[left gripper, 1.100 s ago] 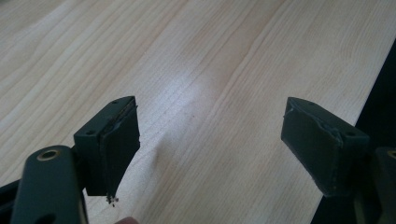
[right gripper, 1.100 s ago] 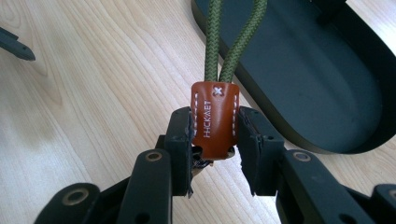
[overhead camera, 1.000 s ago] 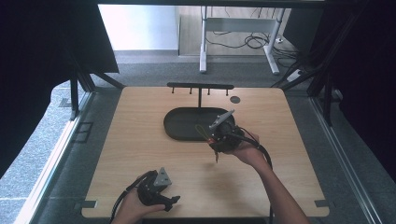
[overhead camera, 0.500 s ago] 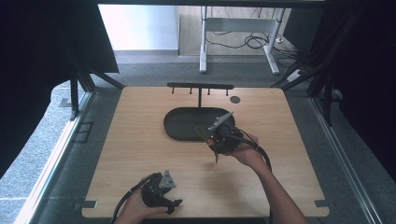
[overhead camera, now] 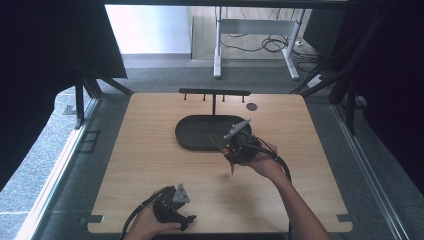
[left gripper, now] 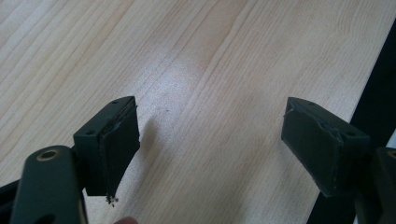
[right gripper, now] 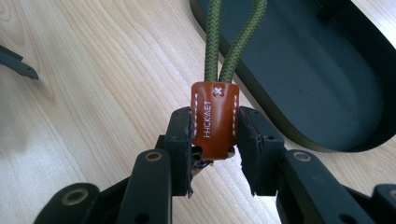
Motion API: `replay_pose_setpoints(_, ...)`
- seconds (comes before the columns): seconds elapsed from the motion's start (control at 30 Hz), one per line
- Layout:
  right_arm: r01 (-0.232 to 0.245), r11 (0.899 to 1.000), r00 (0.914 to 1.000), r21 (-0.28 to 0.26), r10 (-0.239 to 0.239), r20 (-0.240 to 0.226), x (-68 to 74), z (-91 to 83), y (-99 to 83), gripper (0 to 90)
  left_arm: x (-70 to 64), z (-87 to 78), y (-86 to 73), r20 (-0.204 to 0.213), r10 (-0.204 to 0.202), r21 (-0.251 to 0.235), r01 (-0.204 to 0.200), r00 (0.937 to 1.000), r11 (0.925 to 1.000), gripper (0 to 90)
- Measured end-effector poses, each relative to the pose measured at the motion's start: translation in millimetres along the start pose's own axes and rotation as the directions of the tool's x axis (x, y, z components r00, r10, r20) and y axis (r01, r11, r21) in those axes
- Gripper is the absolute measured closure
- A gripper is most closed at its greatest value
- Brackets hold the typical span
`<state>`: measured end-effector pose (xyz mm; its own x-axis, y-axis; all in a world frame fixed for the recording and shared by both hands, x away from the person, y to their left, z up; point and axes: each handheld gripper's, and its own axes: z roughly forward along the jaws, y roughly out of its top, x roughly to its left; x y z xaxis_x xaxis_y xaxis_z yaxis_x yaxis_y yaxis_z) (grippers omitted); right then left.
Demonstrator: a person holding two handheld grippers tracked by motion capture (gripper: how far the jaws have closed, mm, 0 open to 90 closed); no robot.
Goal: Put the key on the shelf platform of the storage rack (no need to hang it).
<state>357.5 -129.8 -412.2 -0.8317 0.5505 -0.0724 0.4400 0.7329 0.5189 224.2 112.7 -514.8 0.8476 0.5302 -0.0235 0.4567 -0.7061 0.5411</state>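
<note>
At the lower left of the high view, the left tongs [overhead camera: 175,207] sit low over the wooden surface [overhead camera: 150,160] near its bottom edge, with the hand behind them cut off by the frame's bottom. From this height the jaws are too small to read. The left gripper view settles it: the left tongs [left gripper: 210,140] are released, jaws spread wide with bare wood grain between them. The right jaw's lower part runs out of the frame at the right, and a dark strip in the right corner is too cropped to identify.

Toward the middle of the high view lies a dark oval tray [overhead camera: 200,132], with a black T-shaped hook rack [overhead camera: 215,93] standing at its far side; the rack's small pegs are hard to make out.

At centre right, the right tongs [overhead camera: 235,150] hover at the tray's right end, partly covering its rim. In the right gripper view the right tongs [right gripper: 215,140] are clenched on a brown leather tab [right gripper: 214,116] stamped with white lettering. A green cord loop [right gripper: 229,42] rises from the tab and leaves the frame's top, so its far end is unseen. The tab's lower end is hidden between the jaws.
</note>
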Motion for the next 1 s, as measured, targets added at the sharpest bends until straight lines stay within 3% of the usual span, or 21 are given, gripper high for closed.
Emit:
replay_pose_setpoints(0.4, 0.003, 1.0, 1.0, -0.005, -0.003, 0.005, -2.5, -5.2, 10.6, 67.0, 0.0, 0.1, -0.1, 0.003, -0.001, 0.003, 0.0, 1.0, 1.0, 19.9)
replay_pose_setpoints(1.0, -0.02, 1.0, 0.9997, -0.006, 0.02, 0.014, -16.5, 2.0, 27.8, 67.2, 1.6, -2.8, -0.9, -0.003, -0.008, -0.006, 0.008, 1.0, 1.0, 19.9)
